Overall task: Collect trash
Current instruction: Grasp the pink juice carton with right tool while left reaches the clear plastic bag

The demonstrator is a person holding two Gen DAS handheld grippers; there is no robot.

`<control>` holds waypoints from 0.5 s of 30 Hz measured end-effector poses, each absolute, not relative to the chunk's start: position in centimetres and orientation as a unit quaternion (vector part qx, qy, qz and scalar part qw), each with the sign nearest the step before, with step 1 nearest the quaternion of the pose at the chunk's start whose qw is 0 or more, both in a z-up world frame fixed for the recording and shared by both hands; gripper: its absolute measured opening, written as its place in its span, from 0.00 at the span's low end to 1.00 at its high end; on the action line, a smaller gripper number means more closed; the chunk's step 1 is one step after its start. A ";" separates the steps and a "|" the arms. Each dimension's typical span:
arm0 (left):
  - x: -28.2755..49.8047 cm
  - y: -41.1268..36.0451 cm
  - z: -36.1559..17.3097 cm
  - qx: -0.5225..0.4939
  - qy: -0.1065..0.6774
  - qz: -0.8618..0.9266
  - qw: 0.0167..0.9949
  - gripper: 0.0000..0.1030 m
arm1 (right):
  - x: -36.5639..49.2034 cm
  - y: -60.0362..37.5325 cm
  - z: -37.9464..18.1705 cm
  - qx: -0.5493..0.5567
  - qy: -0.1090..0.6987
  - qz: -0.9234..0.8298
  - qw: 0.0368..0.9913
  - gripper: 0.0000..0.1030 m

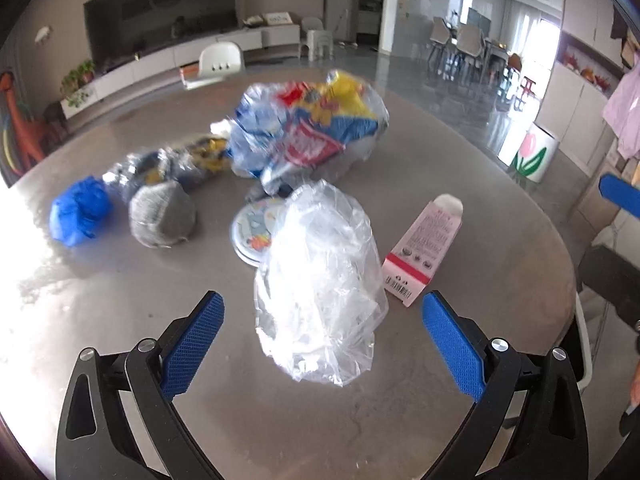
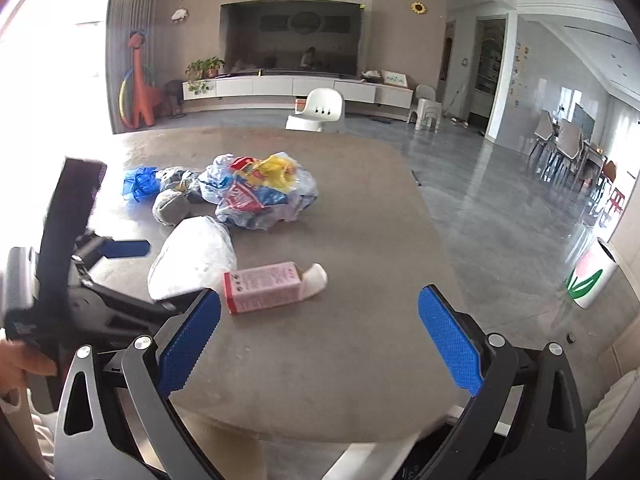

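The clear bag (image 1: 320,280), crumpled and translucent, is seen directly ahead of the left gripper (image 1: 322,332) and lined up with the gap between its wide-open, empty jaws, its long axis running roughly along the line of approach; the left gripper is judged the nearer tool. The pink carton (image 2: 264,286) lies on its side just beside the bag, its length set across the right gripper (image 2: 320,334), whose jaws are likewise spread and empty. Further trash, a printed bag (image 1: 308,128), a grey wad (image 1: 162,214) and a blue wad (image 1: 80,210), is grouped beyond on the table (image 1: 480,240).
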State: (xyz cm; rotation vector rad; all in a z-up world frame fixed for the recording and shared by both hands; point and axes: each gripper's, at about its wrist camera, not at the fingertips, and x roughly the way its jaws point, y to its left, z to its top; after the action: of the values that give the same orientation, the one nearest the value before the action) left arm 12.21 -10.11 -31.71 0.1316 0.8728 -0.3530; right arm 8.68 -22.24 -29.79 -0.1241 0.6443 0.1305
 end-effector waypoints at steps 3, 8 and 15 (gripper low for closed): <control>12.8 -10.7 -33.0 0.076 0.431 -0.178 0.881 0.57 | 9.3 -21.8 -30.2 -0.063 0.323 0.065 0.942 0.96; 12.4 -11.3 -32.7 0.094 0.419 -0.195 0.882 0.22 | 10.3 -21.3 -31.2 -0.058 0.336 0.062 0.938 0.96; 11.1 -9.2 -30.2 0.104 0.387 -0.169 0.901 0.21 | 12.3 -20.2 -32.8 -0.034 0.348 0.069 0.934 0.95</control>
State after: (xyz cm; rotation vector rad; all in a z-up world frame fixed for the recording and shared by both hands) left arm 11.05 -9.22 -30.19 0.2149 0.8000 -0.3499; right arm 12.30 -20.18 -32.77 -0.0692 0.7125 0.1412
